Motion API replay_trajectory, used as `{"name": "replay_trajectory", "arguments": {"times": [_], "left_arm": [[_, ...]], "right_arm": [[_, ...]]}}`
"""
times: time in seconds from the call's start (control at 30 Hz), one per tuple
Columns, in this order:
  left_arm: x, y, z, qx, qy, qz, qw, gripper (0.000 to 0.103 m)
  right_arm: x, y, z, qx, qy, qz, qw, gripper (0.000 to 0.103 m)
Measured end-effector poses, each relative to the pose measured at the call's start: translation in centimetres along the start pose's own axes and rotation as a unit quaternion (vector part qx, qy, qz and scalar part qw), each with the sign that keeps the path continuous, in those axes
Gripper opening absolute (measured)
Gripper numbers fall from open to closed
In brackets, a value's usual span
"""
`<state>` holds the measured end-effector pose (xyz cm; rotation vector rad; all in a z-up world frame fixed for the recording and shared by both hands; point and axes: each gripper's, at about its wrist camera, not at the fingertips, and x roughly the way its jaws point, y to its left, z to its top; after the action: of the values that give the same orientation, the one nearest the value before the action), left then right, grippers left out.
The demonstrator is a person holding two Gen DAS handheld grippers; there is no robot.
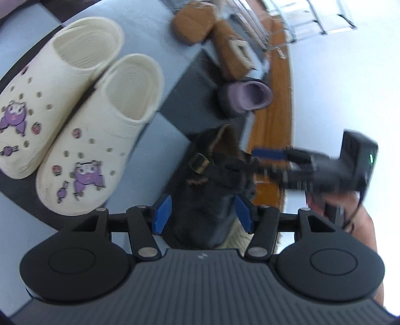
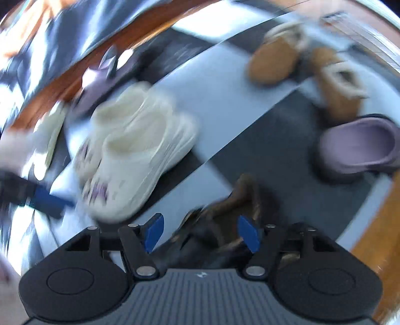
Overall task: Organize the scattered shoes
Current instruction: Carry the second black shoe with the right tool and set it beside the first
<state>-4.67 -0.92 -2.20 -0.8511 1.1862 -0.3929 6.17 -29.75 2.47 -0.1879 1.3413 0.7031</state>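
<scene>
Left gripper (image 1: 202,212): jaws partway apart, blue pads on either side of a dark shoe (image 1: 212,185) with a buckle strap; pads look to press its sides, so held. Shoe sits on the checked mat (image 1: 172,105), toe toward the camera. Right gripper (image 2: 201,231): jaws wide, nothing clamped; the same dark shoe (image 2: 225,225) lies below and between them, apparently untouched, though this view is heavily blurred. In the left view the right gripper (image 1: 270,153) reaches in from the right over the shoe's heel. Two cream clogs (image 1: 75,115) stand side by side, touching, left of the dark shoe. A lilac clog (image 1: 246,97) lies beyond it; two tan slippers (image 1: 215,37) farther off, near a wire rack (image 1: 295,22); contents not discernible.
</scene>
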Motion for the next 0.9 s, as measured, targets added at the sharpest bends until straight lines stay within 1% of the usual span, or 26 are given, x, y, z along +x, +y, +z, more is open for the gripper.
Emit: {"name": "replay_trajectory", "arguments": {"times": [0.03,0.1,0.13,0.2,0.23,0.3,0.37,0.4,0.47,0.5,0.53,0.57,0.6,0.67,0.73,0.77,0.83,0.9], "left_arm": [[-0.5,-0.6,-0.1,0.009,-0.004,-0.007,0.9999,0.056],[-1.5,-1.4,-0.4,0.025,-0.016,-0.013,0.9995,0.058],[-2.2,-1.8,-0.5,0.035,-0.026,-0.012,0.999,0.058],[-3.0,-2.4,-0.8,0.045,-0.042,-0.002,0.9981,0.06],[-3.4,-2.4,-0.8,0.046,-0.049,0.005,0.9977,0.06],[-3.8,-2.4,-0.8,0.047,-0.064,0.026,0.9965,0.063],[-3.8,-2.4,-0.7,0.049,-0.06,0.046,0.996,0.063],[-4.2,-2.6,-0.8,0.058,-0.062,0.068,0.9941,0.063],[-5.5,-3.2,-0.9,0.071,-0.074,0.088,0.9909,0.063],[-6.8,-3.7,-1.1,0.079,-0.088,0.093,0.9885,0.064],[-8.4,-4.3,-1.2,0.087,-0.108,0.09,0.9863,0.065],[-10.0,-4.7,-1.3,0.094,-0.126,0.079,0.9845,0.071],[-10.9,-4.7,-1.4,0.096,-0.135,0.07,0.9837,0.077],[-12.6,-4.9,-1.6,0.098,-0.15,0.052,0.9825,0.078],[-14.1,-5.2,-1.9,0.101,-0.17,0.05,0.979,0.078],[-14.7,-5.5,-2.1,0.104,-0.178,0.053,0.9771,0.078],[-15.5,-5.9,-2.3,0.113,-0.194,0.057,0.9729,0.078],[-15.3,-6.2,-2.1,0.118,-0.195,0.064,0.9715,0.08]], "right_arm": [[-0.4,-0.6,-0.1,0.026,0.006,0.007,1.0,0.073],[0.2,-2.0,-0.7,0.089,0.068,0.037,0.993,0.074],[0.4,-2.1,-0.7,0.097,0.068,0.027,0.993,0.074],[0.9,-2.6,-1.6,0.127,0.063,-0.02,0.99,0.078],[1.2,-2.9,-2.0,0.141,0.071,-0.039,0.987,0.078],[2.5,-3.5,-2.8,0.161,0.11,-0.077,0.978,0.078],[3.1,-3.9,-3.5,0.159,0.121,-0.088,0.976,0.078],[3.4,-3.9,-3.8,0.155,0.125,-0.08,0.977,0.078],[4.4,-3.1,-4.3,0.121,0.16,-0.05,0.978,0.076],[5.2,-2.2,-4.9,0.086,0.2,-0.036,0.975,0.076],[5.9,-1.4,-5.7,0.055,0.238,-0.029,0.969,0.076],[6.3,-1.0,-6.0,0.045,0.249,-0.028,0.967,0.076],[6.5,-0.6,-6.4,0.035,0.257,-0.021,0.966,0.076],[6.6,0.1,-7.1,0.027,0.265,0.0,0.964,0.076],[6.1,1.1,-8.0,0.023,0.274,0.051,0.96,0.077],[6.0,1.7,-8.3,0.016,0.275,0.06,0.96,0.077],[6.0,3.3,-9.4,-0.007,0.281,0.068,0.957,0.077],[6.1,4.1,-9.9,-0.019,0.282,0.041,0.958,0.077]]}}
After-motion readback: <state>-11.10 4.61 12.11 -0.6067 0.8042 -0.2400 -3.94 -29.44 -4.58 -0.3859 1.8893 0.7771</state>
